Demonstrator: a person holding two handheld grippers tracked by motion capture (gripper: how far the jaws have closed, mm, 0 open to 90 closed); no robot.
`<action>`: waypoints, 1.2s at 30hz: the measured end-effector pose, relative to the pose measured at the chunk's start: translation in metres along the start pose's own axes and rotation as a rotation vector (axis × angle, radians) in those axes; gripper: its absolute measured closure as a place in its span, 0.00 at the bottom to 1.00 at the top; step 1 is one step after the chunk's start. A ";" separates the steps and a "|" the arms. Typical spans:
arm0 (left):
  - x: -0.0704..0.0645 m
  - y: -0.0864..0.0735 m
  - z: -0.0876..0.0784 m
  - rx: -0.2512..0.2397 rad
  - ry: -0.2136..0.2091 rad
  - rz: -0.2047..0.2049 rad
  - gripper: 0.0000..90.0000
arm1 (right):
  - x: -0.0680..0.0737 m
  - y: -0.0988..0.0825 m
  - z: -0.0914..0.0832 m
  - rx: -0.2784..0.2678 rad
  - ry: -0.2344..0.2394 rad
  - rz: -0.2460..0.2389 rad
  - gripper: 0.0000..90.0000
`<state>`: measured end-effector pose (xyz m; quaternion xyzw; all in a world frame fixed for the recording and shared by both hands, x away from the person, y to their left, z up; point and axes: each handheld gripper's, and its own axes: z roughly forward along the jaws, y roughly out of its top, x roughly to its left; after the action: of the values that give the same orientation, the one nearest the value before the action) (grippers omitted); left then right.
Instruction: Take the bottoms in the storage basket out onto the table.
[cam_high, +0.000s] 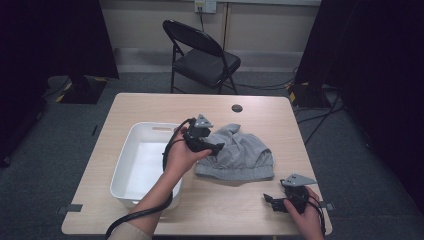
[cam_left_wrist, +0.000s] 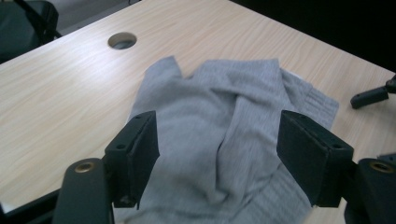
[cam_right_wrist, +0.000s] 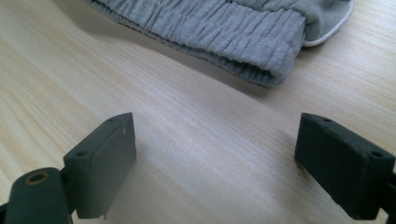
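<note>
A crumpled grey garment (cam_high: 240, 152) with a ribbed hem lies on the wooden table (cam_high: 150, 107), right of centre. My left gripper (cam_high: 218, 148) hovers over the garment's left edge. In the left gripper view the left gripper (cam_left_wrist: 217, 140) is open, its jaws wide apart above the grey cloth (cam_left_wrist: 219, 107) and not touching it. My right gripper (cam_high: 269, 201) rests low near the table's front right corner. It stands open over bare wood (cam_right_wrist: 215, 154), with the garment's hem (cam_right_wrist: 224, 23) a little way beyond its jaws.
A white plastic bin (cam_high: 121, 160) stands on the table's left half, beside my left forearm. A cable hole (cam_high: 237, 108) sits near the far edge. A black folding chair (cam_high: 202, 55) stands behind the table. Bare wood lies around the garment.
</note>
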<state>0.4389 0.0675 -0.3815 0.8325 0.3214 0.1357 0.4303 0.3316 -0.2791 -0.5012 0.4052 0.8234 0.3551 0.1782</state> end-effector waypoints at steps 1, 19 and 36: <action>0.003 -0.005 -0.012 -0.001 0.008 0.005 0.31 | 0.000 0.000 0.000 0.000 0.000 0.000 0.13; 0.007 -0.065 -0.069 -0.003 0.038 -0.012 0.27 | 0.000 0.000 0.000 0.000 0.000 0.000 0.13; 0.000 -0.094 -0.089 -0.008 0.045 -0.017 0.25 | 0.000 0.000 0.000 0.000 -0.001 0.000 0.13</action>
<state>0.3547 0.1629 -0.4048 0.8247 0.3376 0.1521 0.4275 0.3316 -0.2791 -0.5012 0.4052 0.8233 0.3550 0.1789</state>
